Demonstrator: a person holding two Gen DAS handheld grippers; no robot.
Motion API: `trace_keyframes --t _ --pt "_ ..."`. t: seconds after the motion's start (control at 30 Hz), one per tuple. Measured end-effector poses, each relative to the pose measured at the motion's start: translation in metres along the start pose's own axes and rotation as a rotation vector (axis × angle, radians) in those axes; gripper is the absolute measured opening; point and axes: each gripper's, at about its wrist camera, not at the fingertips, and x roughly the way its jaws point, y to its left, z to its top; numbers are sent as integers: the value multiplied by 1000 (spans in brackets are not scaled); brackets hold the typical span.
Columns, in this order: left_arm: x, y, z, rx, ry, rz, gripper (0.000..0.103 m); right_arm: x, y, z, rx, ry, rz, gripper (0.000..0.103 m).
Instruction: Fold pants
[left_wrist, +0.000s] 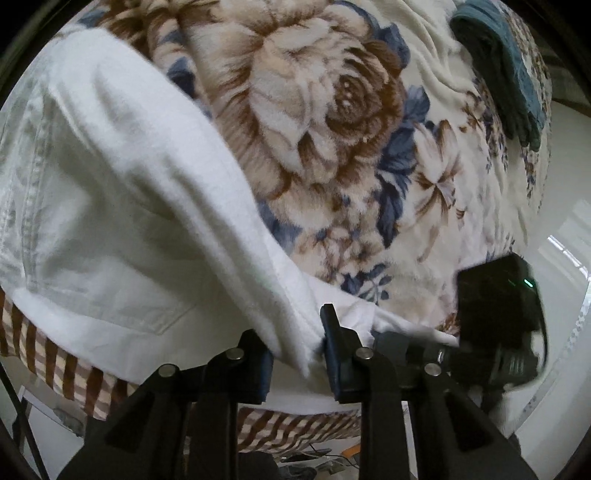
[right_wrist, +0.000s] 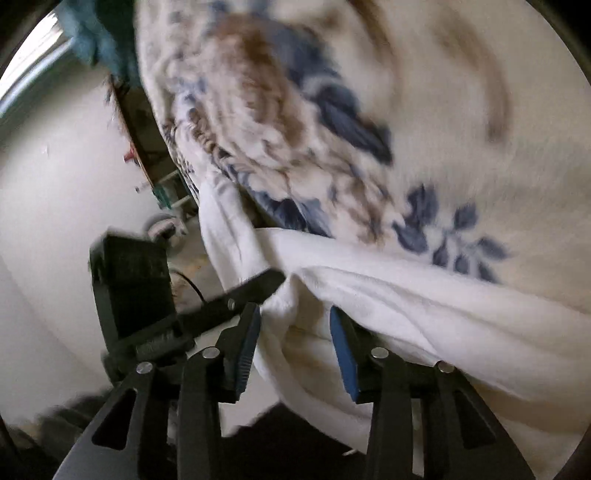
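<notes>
Pants (left_wrist: 122, 206) lie white across your floral blanket (left_wrist: 332, 122) — your left gripper (left_wrist: 297, 354) pinches their edge, jaws narrow. Your right gripper (right_wrist: 293, 347) stands half-wide, cloth between its pads (right_wrist: 341, 354), unpressed — view blurred.

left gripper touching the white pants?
Touching. The left wrist view shows the left gripper with its fingers closed on a bunched edge of the white pants, cloth pinched between the pads.

White pants (left_wrist: 122, 206) and a teal garment (left_wrist: 498, 70) lie on the floral blanket (left_wrist: 332, 122).
</notes>
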Motion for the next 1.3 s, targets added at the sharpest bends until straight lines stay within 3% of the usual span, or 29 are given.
trace_keyframes --t 0.03,0.1,0.27,0.3,0.37,0.4,0.43,0.5,0.53,0.6,0.77,0.83,0.9,1.07,1.23,1.3 --pt "-1 2 -1 -5 -2 -6 20 6 -8 5 53 5 76 57" --pt "-5 7 -3 -8 -13 -12 20 15 -16 10 94 13 137 59" --pt "-20 19 0 -4 -33 -18 21 42 -12 26 110 38 47 61" --pt "-22 23 3 -19 -29 -16 26 43 -9 27 99 38 34 61" --pt "-21 35 14 -79 -15 -42 30 43 -3 25 63 17 -16 43" --pt "-22 42 21 -117 -10 -49 36 42 2 23 40 5 -70 22" --pt "-21 49 28 -165 -3 -72 40 41 8 18 -4 -2 -142 18" --pt "-18 58 40 -247 15 -101 54 40 25 6 -81 -43 -197 17" --pt "-16 60 47 -275 32 -109 56 39 31 1 -103 -53 -210 17" --pt "-13 60 57 -297 50 -116 57 39 48 -13 -181 -75 -261 16" --pt "12 42 72 -229 97 23 57 47 82 -38 -328 -111 -349 16" --pt "25 41 76 -217 98 61 46 55 91 -42 -358 -113 -377 16" --pt "28 40 74 -188 75 73 27 54 83 -42 -354 -101 -363 16" --pt "9 26 54 -70 2 59 19 39 38 -31 -168 -110 -211 19" --pt "-10 33 39 -84 -10 2 18 25 10 -27 -32 -179 -13 60" --pt "-14 29 35 -86 -12 -13 18 27 7 -23 -2 -179 20 66"
